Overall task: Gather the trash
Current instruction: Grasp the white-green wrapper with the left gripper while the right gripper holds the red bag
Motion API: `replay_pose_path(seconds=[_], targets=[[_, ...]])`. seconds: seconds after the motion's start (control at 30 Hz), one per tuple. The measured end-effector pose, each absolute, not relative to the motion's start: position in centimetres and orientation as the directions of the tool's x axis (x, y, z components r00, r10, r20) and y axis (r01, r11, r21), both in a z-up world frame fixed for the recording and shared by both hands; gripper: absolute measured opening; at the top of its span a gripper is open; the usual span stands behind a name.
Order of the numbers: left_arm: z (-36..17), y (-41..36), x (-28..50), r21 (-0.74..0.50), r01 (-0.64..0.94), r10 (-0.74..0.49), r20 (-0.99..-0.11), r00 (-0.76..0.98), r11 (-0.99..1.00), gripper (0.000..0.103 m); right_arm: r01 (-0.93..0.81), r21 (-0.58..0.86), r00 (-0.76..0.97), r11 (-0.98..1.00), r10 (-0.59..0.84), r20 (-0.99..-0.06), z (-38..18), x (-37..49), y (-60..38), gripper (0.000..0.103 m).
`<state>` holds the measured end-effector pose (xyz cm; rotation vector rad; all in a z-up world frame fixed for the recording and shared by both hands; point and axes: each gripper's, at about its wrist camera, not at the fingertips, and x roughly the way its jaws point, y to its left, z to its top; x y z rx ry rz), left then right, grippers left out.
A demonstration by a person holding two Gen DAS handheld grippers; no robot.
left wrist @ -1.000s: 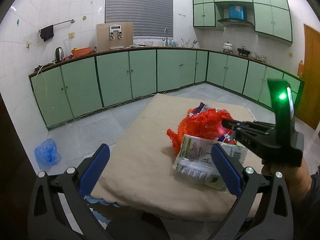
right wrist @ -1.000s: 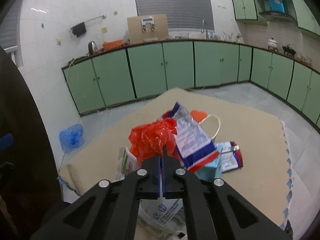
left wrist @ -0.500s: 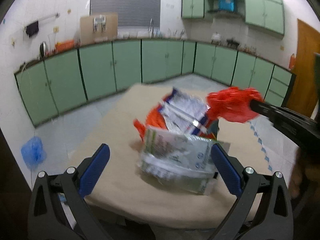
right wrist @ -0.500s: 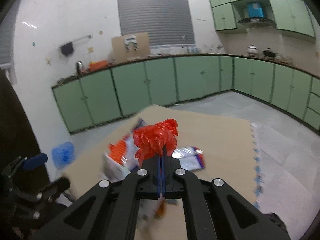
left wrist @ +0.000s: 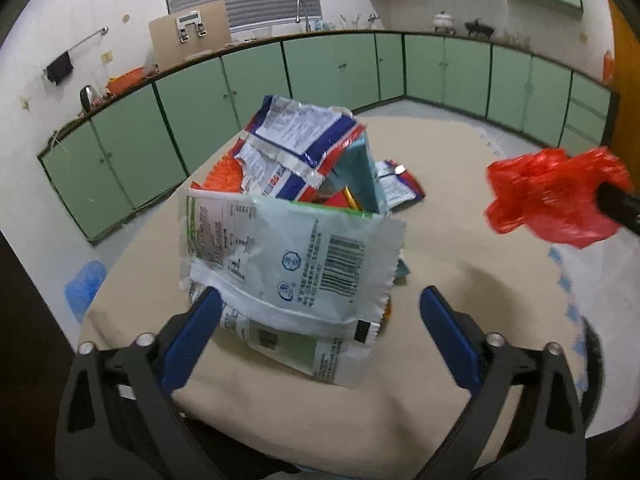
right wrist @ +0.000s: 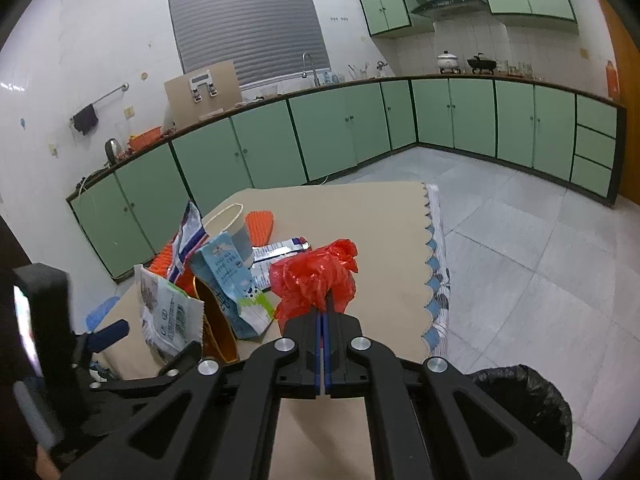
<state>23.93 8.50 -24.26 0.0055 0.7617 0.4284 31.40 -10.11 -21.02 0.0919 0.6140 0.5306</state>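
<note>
**Red bag lifted clear of the pile; left claw closing in on the wrappers**

Left wrist view: The left claw is spread wide and its jaws are starting to close. A white wrapper now sits between the blue pads, apparently not yet pressed; a second ago it lay well ahead. The red plastic bag, earlier resting on the pile, is now off to the right, held aloft by the other tool. Judgement: one piece is secured and the next pick is under way. Behind the wrapper stand a blue-and-white packet and a teal carton, crowding the approach.

Right wrist view: The right claw is pressed together, pinching the red plastic bag above the beige surface. It has swung away from the heap. A black-lined bin shows at lower right, the likely destination. The left tool sits low beside the wrapper pile, near a paper cup and a milk carton
</note>
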Motion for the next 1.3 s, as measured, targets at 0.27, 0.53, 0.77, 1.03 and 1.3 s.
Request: replay_pose_path(seconds=[0.27, 0.53, 0.77, 1.03, 1.3], targets=[[-24.8, 9.8, 23.7, 0.126, -0.343, 0.327, -0.706, 0.628, 0.931, 0.000, -0.454, 0.253, 0.684, 0.854, 0.516, -0.515, -21.2, 30.6, -10.1, 0.001], [-23.8, 11.9, 20.6, 0.064, -0.299, 0.258, -0.693, 0.673, 0.952, 0.000, -0.467, 0.244, 0.676, 0.850, 0.521, -0.521, -20.9, 29.9, -8.9, 0.001], [-24.4, 14.6, 18.3, 0.105, -0.370, 0.346, -0.645, 0.681, 0.923, 0.075, -0.483, 0.233, 0.662, 0.844, 0.527, -0.534, -21.0, 29.9, -7.5, 0.001], [-27.3, 14.0, 18.9, 0.161, -0.310, 0.334, -0.675, 0.658, 0.937, 0.075, -0.492, 0.223, 0.651, 0.842, 0.526, -0.548, -21.3, 29.9, -6.2, 0.001], [-30.0, 14.0, 20.4, 0.240, -0.293, 0.374, -0.703, 0.605, 0.926, 0.002, -0.484, 0.216, 0.657, 0.848, 0.515, -0.551, -21.2, 30.0, -5.9, 0.001]])
